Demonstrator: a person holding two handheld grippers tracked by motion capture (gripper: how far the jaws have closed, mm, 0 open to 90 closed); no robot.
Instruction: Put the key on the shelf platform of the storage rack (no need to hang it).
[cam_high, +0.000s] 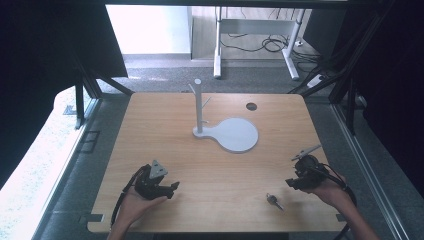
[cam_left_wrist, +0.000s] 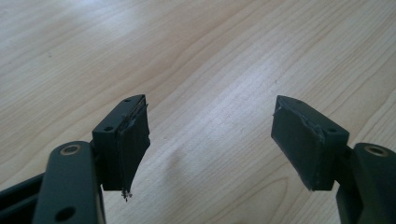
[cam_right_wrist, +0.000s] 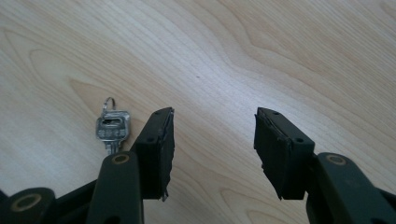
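Key (cam_high: 274, 201) is what I am after, a small metal one on a thin ring, lying flat on the bare wooden counter (cam_high: 215, 165) near my front edge, right of centre. Starting at the left, my left tool (cam_high: 172, 189) rests low over the wood in my hand, its jaws spread wide with nothing between them. Further back, about mid-counter, stands a white peg stand (cam_high: 199, 107) on a flat base with a round white pad (cam_high: 237, 135) joined to its right side, well apart from everything I hold. Then comes the key, and just right of it my right tool (cam_high: 291, 183), jaws also wide apart and empty; in the right gripper view the key (cam_right_wrist: 112, 128) sits just outside the left jaw, not between the pads. I judge it light, stiff and thin, so it will lie too flat for an easy pinch and may skate on the smooth wood. I would take it across the broad head, or by the ring if that stands proud.
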